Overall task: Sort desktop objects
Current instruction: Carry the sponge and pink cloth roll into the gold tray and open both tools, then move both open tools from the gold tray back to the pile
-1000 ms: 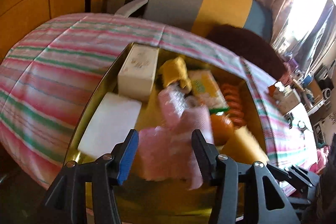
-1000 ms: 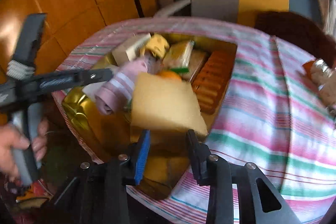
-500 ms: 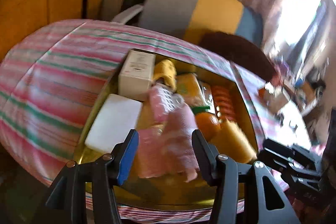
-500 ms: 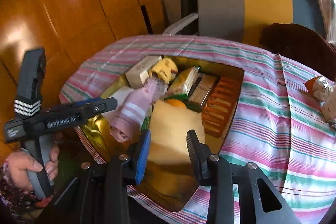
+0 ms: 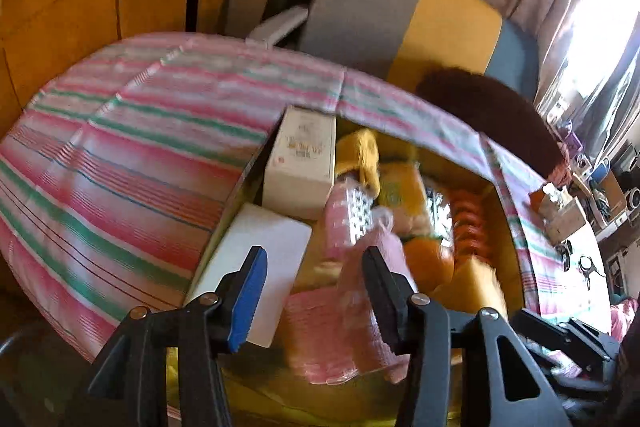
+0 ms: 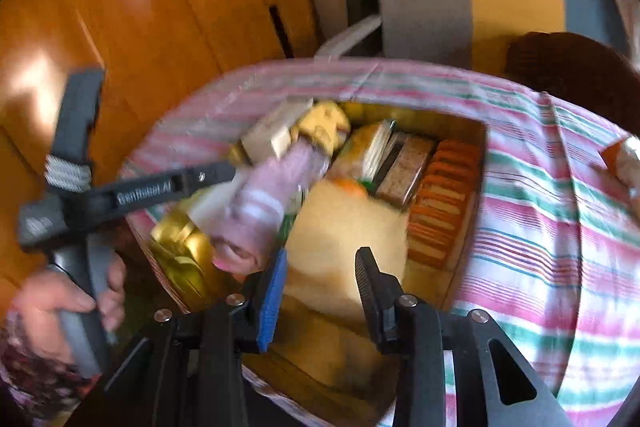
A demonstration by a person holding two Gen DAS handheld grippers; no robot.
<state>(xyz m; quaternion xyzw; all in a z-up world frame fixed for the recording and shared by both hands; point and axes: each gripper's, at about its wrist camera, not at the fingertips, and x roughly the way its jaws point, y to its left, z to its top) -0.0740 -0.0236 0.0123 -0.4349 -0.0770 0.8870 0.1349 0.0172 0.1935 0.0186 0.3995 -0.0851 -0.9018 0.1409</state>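
A gold box [image 6: 180, 247] on the striped tablecloth holds several items: a cream carton [image 5: 302, 163], a white pad [image 5: 260, 259], a pink striped cloth roll [image 5: 360, 307], an orange [image 5: 428, 259], a yellow sponge [image 6: 344, 227], biscuits [image 6: 444, 207] and snack packs [image 6: 404, 167]. My left gripper [image 5: 312, 295] is open above the white pad and pink roll; it also shows in the right wrist view [image 6: 224, 175]. My right gripper [image 6: 320, 291] is open just above the yellow sponge, not holding it.
A striped chair [image 5: 400, 19] stands behind the table. Wooden cabinets [image 6: 120, 7] fill the left. A snack packet [image 6: 624, 163] lies on the cloth at right. A cluttered desk [image 5: 580, 207] is at far right. The striped cloth [image 5: 120, 155] stretches left of the box.
The yellow sponge has left my right gripper and lies in the box. Both grippers have drawn back a little. The pink roll sits to the right of my left gripper's gap.
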